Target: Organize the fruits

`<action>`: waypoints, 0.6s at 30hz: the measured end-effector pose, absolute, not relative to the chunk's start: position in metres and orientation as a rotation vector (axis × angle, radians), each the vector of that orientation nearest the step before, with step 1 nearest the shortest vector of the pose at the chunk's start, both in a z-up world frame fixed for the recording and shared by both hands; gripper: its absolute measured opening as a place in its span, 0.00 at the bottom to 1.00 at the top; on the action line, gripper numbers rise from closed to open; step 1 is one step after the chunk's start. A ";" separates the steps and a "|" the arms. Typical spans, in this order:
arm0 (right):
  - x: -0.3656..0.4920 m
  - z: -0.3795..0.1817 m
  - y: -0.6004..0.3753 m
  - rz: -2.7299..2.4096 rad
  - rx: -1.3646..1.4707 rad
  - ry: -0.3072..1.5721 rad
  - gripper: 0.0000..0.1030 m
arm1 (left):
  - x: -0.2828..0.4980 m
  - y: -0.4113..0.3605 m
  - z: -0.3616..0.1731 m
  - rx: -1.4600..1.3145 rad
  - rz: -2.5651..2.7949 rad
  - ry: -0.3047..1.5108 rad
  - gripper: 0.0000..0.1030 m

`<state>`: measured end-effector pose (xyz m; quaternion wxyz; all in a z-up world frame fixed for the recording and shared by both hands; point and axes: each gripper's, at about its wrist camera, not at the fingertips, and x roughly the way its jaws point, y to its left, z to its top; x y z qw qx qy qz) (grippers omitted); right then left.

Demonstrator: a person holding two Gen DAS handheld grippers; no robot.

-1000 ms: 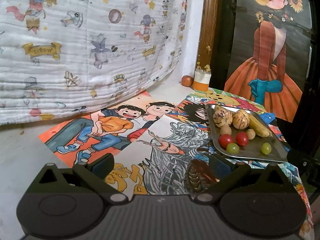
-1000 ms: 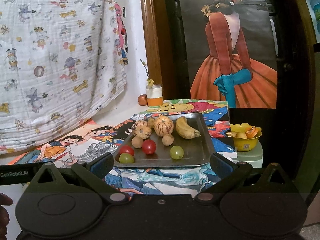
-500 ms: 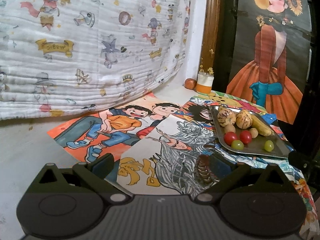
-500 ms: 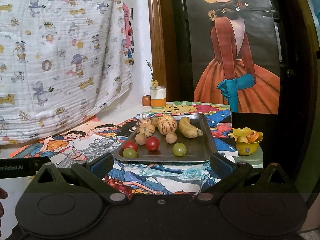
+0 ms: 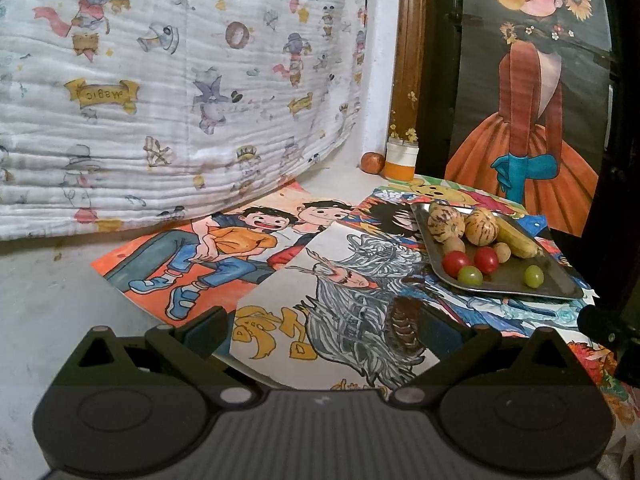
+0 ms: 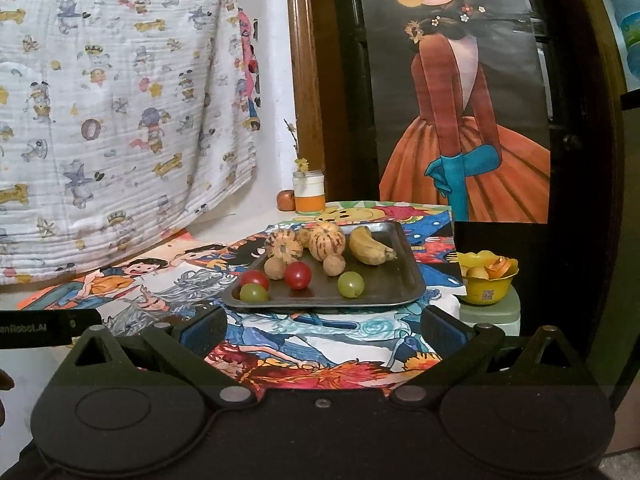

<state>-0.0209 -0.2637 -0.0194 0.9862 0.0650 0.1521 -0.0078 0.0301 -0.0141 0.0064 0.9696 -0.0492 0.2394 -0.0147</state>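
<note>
Right wrist view looks straight at a shallow rectangular metal tray [image 6: 404,280] with rounded corners and a dull grey sheen, lying flat on overlapping glossy cartoon posters [image 6: 320,344] that cover the table. On the tray sit two ribbed, cream-and-brown striped round fruits [image 6: 284,244], a stubby yellow banana [image 6: 370,250] with brown spotting, two small tan rough-skinned balls [image 6: 334,266], two smooth red cherry tomatoes [image 6: 298,275] and two translucent green grapes [image 6: 351,284]. The tray's right half is bare metal, and its near rim lies well short of the right gripper [image 6: 322,330], whose blue-padded fingers stand wide apart with nothing between them. Just off the table's right edge a small yellow plastic bowl [image 6: 486,290] holding yellowish and orange pieces rests on a pale green stand; its contents are too small to name.

Left wrist view shows the left gripper [image 5: 320,330] likewise spread apart and empty, hovering above a drawing of a grey-haired figure [image 5: 352,304], with the tray off to its right and an open stretch of posters and pale bare tabletop on its left. A crinkled white printed cloth [image 5: 160,100] hangs behind. At the back corner stand a white-and-orange jar [image 5: 401,160] with tiny yellow flowers and a small reddish round thing [image 5: 372,162], hard to identify. The right gripper's dark body cuts into that view's right edge.
</note>
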 end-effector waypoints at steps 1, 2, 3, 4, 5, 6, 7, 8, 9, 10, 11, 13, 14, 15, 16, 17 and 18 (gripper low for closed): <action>-0.021 -0.019 -0.263 -0.016 0.131 0.306 1.00 | 0.030 -0.014 0.006 -0.097 -0.030 0.483 1.00; -0.021 -0.020 -0.263 -0.015 0.128 0.307 1.00 | 0.029 -0.014 0.005 -0.095 -0.031 0.484 1.00; -0.021 -0.020 -0.263 -0.013 0.122 0.308 1.00 | 0.029 -0.015 0.005 -0.092 -0.032 0.484 1.00; -0.021 -0.021 -0.262 -0.014 0.110 0.306 1.00 | 0.028 -0.015 0.004 -0.088 -0.032 0.485 1.00; -0.022 -0.021 -0.261 -0.017 0.095 0.300 1.00 | 0.028 -0.015 0.004 -0.085 -0.033 0.487 1.00; -0.023 -0.021 -0.261 -0.021 0.085 0.294 1.00 | 0.027 -0.016 0.003 -0.083 -0.035 0.488 1.00; -0.023 -0.021 -0.260 -0.022 0.080 0.292 1.00 | 0.026 -0.016 0.003 -0.080 -0.037 0.490 1.00; -0.023 -0.022 -0.261 -0.022 0.080 0.292 1.00 | 0.026 -0.016 0.003 -0.078 -0.038 0.491 1.00; -0.023 -0.022 -0.261 -0.022 0.082 0.295 1.00 | 0.026 -0.016 0.003 -0.077 -0.038 0.491 1.00; -0.023 -0.023 -0.261 -0.023 0.082 0.297 1.00 | 0.025 -0.016 0.003 -0.075 -0.040 0.491 1.00; -0.023 -0.023 -0.261 -0.025 0.081 0.299 1.00 | 0.026 -0.016 0.002 -0.075 -0.041 0.491 1.00; -0.022 -0.023 -0.260 -0.023 0.081 0.302 1.00 | 0.025 -0.016 0.002 -0.075 -0.040 0.492 1.00; -0.022 -0.023 -0.260 -0.021 0.081 0.304 1.00 | 0.025 -0.016 0.002 -0.075 -0.039 0.492 1.00; -0.021 -0.024 -0.259 -0.018 0.079 0.306 1.00 | 0.025 -0.016 0.002 -0.075 -0.040 0.492 1.00; -0.021 -0.024 -0.259 -0.017 0.078 0.307 1.00 | 0.024 -0.016 0.002 -0.074 -0.041 0.492 1.00; -0.020 -0.024 -0.259 -0.016 0.077 0.309 1.00 | 0.025 -0.016 0.002 -0.074 -0.040 0.492 1.00; -0.020 -0.024 -0.259 -0.015 0.076 0.310 1.00 | 0.025 -0.016 0.002 -0.074 -0.040 0.493 1.00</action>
